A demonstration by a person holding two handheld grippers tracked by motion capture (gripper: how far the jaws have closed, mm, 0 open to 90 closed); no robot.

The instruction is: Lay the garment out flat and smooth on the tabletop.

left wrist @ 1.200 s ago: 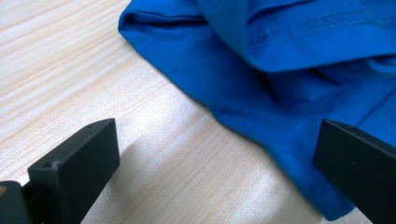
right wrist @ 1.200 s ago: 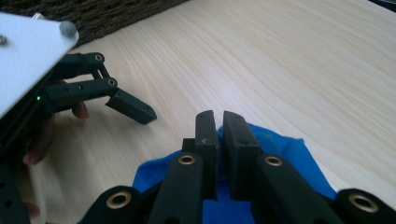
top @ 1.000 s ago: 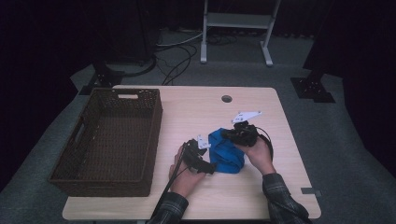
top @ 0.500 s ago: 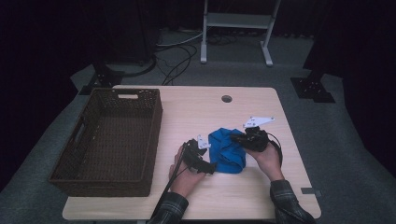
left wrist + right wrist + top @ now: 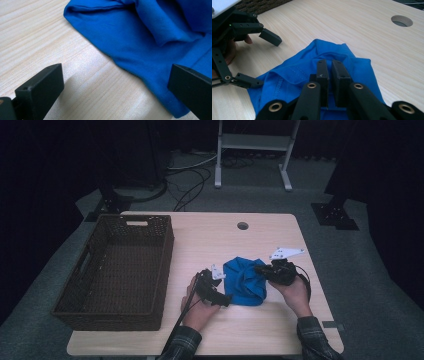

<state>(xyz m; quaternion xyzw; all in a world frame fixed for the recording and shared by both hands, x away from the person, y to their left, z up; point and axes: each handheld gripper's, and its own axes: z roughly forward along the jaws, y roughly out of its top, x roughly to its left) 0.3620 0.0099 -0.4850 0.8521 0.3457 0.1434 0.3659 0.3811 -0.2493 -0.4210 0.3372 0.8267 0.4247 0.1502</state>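
Right tool (image 5: 261, 269), jaws pinched on the blue cloth (image 5: 244, 281), has drawn its fold toward the worktop's right edge; left tool (image 5: 223, 290) waits open at the cloth's near-left hem, so folding proceeds.

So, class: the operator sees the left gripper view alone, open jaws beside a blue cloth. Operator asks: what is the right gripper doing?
Observer: The right gripper is shut, pinching a fold of the blue cloth.
Operator: Anywhere to put it?
Observer: A brown wicker basket stands on the table, at its left side, apart from the cloth.
Operator: Anything else on the tabletop?
Observer: A round hole near its far edge.
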